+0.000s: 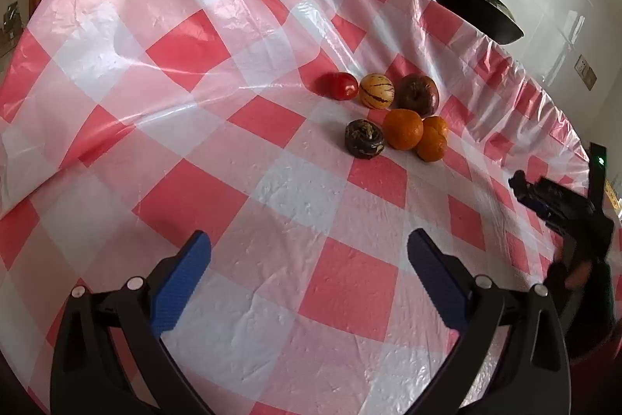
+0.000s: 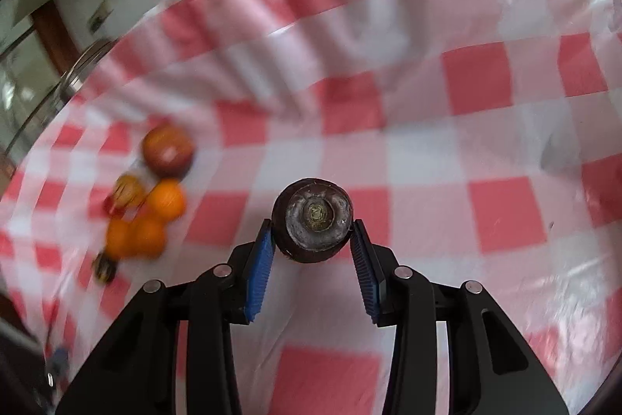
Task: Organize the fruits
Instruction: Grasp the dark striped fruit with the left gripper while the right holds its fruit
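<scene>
The right gripper (image 2: pixel 313 234) was closed on a dark purple round fruit (image 2: pixel 312 220), its blue pads (image 2: pixel 259 271) pressing the fruit's two sides and the stem end facing the camera. No earlier view was given to compare. The fruit was held above the red-and-white checked tablecloth (image 2: pixel 505 212), well apart from the fruit cluster (image 1: pixel 392 115).

That cluster served as the landmark. In it a red tomato (image 1: pixel 339 85), a striped yellow fruit (image 1: pixel 376 90) and a dark red apple (image 1: pixel 420 94) lay in a row at the far side, with a dark mottled fruit (image 1: pixel 364 138) and two oranges (image 1: pixel 416 135) just in front of them, the oranges touching each other.

The left gripper (image 1: pixel 309 271) stood wide open with nothing between its fingers, on the near side of the cluster and well apart from it. Beyond the cluster, past the cloth's far edge, sat a black pan (image 1: pixel 476 6).
</scene>
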### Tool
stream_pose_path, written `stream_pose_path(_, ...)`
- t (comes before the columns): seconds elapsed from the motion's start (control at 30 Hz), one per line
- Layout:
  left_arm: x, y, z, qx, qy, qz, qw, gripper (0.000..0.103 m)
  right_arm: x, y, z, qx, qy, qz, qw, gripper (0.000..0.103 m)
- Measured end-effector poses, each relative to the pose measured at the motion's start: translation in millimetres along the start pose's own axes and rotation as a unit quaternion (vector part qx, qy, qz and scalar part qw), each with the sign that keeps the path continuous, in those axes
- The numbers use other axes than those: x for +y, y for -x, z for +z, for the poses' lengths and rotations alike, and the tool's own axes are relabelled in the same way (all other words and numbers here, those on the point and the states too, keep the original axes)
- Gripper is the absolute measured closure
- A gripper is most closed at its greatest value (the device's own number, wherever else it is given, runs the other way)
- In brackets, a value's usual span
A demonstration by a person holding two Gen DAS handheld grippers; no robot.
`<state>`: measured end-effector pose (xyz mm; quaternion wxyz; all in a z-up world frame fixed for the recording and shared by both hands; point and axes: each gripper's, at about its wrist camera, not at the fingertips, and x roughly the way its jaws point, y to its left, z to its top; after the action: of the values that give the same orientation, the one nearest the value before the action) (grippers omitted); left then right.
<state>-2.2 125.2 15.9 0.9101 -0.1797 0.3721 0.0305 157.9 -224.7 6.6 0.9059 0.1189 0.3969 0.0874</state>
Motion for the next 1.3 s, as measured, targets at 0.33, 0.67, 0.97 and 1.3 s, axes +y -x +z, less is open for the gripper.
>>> stream_pose_path(0.33,-2.9,-3.5,-0.2,0.010,-0.004,0.009,0.9999,0.002,39.1,-20.6,-10.5,0.041,0.073,-0.038,0.996,0.061)
stream_pose_path(0.67,-6.7,-5.8,-0.8,0.021,-0.012,0.008,0.9997,0.002,33.1,-20.4,-2.7,0.037,0.056,-0.033,0.997,0.063)
stream_pose_path(0.97,-34.8,-45.6,23.4,0.038,-0.023,0.019,0.9988,0.002,3.9,-11.3,0.1,0.028,-0.009,0.033,0.999,0.063)
stream_pose_path(1.3,-70.2,-112.0,67.4,0.050,-0.095,0.067,0.9919,0.062,-9.9,-10.8,0.5,0.026,-0.044,0.074,0.996,0.063)
